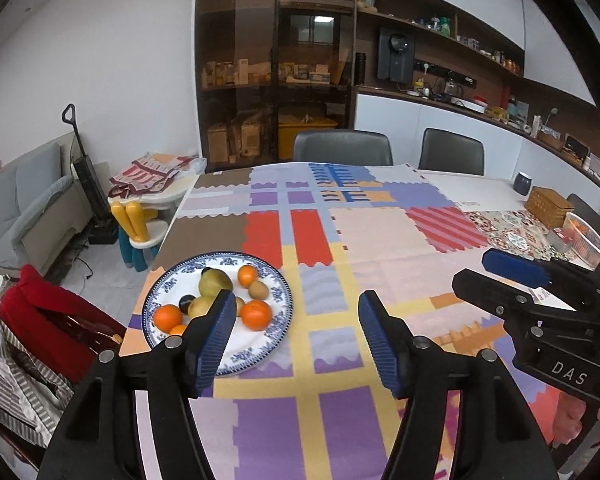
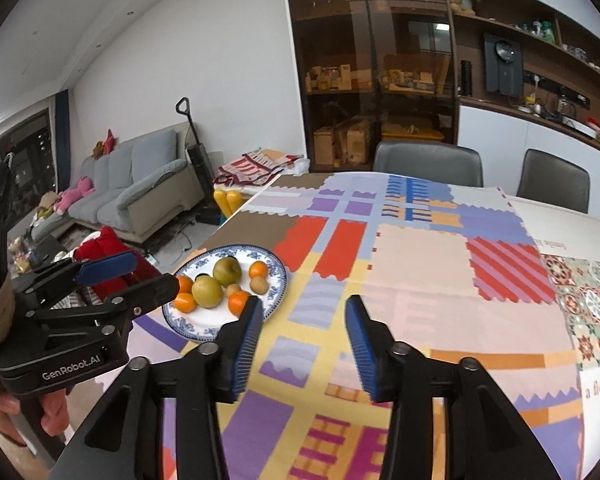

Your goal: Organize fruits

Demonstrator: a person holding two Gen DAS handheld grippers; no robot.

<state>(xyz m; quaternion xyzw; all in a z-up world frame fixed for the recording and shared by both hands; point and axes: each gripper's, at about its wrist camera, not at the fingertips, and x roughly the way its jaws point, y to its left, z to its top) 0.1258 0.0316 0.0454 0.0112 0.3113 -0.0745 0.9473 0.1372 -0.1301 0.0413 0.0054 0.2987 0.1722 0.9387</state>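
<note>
A round white china plate with a blue floral rim [image 1: 281, 300] sits near the left edge of a dining table, carrying the fruit: two yellow-green pears [image 2: 227, 271], several bright oranges [image 1: 256, 314], brown kiwis [image 1: 258, 289] and a dark plum [image 1: 186, 301], all heaped close together at its centre. The plate rests on a patchwork tablecloth of purple, red, yellow and pink blocks [image 1: 380, 236] that covers most of the table. The left gripper [image 1: 296, 320], black with ribbed blue pads, hangs above the cloth just right of the plate, jaws spread with only air between them. The right gripper [image 2: 302, 316], of the same make, hovers nearer the middle of the table, jaws likewise parted and empty; in the left wrist view it appears at the right edge. A hand [image 2: 54, 412] grips the left tool's handle. Beyond the table stand two grey upholstered chairs [image 1: 342, 148], a dark glass-fronted cabinet [image 1: 276, 68] and a grey sofa [image 2: 140, 176] along the white wall.
</note>
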